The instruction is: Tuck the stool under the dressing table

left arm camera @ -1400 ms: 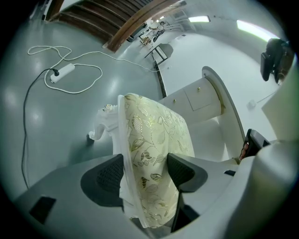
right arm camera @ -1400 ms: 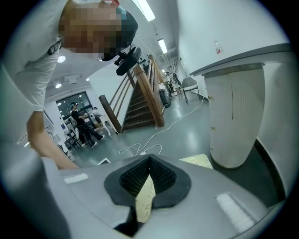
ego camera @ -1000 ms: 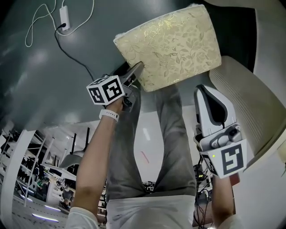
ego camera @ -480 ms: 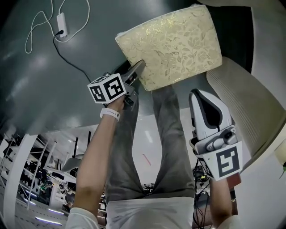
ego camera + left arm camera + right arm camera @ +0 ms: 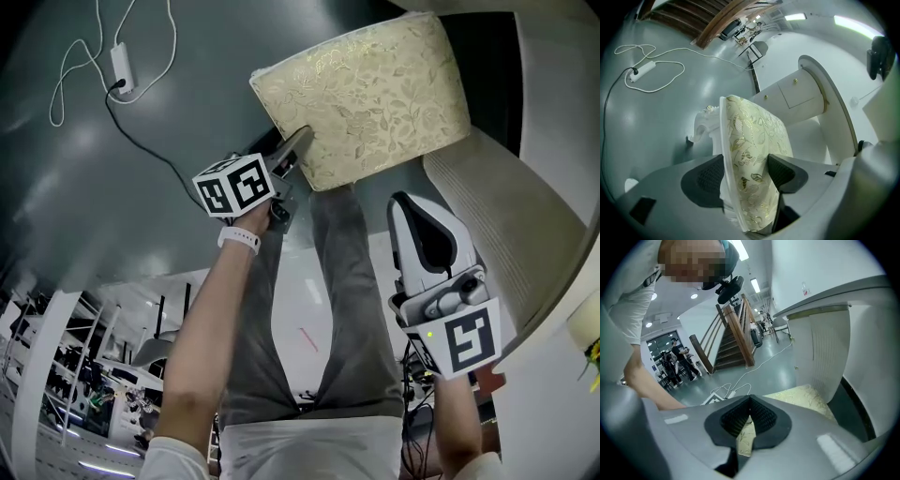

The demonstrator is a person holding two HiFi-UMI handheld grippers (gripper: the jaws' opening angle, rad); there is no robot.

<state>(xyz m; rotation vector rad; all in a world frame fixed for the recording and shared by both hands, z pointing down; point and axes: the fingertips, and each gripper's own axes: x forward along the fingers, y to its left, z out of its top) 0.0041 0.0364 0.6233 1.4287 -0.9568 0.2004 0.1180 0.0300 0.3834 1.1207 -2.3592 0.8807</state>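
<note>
The stool (image 5: 366, 98), standing far ahead just beside the dressing table (image 5: 511, 216) on the right, is clamped at its cushion's near left edge by the left gripper (image 5: 745, 173), presumably so it can be steered into the dark opening. The right gripper (image 5: 749, 416) is held nearer, jaws pressed together on nothing.

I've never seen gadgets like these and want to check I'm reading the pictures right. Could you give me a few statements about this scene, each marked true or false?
1. The left gripper is clamped on the edge of the stool. True.
2. The right gripper also holds the stool. False: its jaws are shut on nothing, and it hangs apart from the stool.
3. The stool's seat is plain red. False: it is pale gold with a leaf pattern.
4. A white power strip with its cable lies on the floor. True.
</note>
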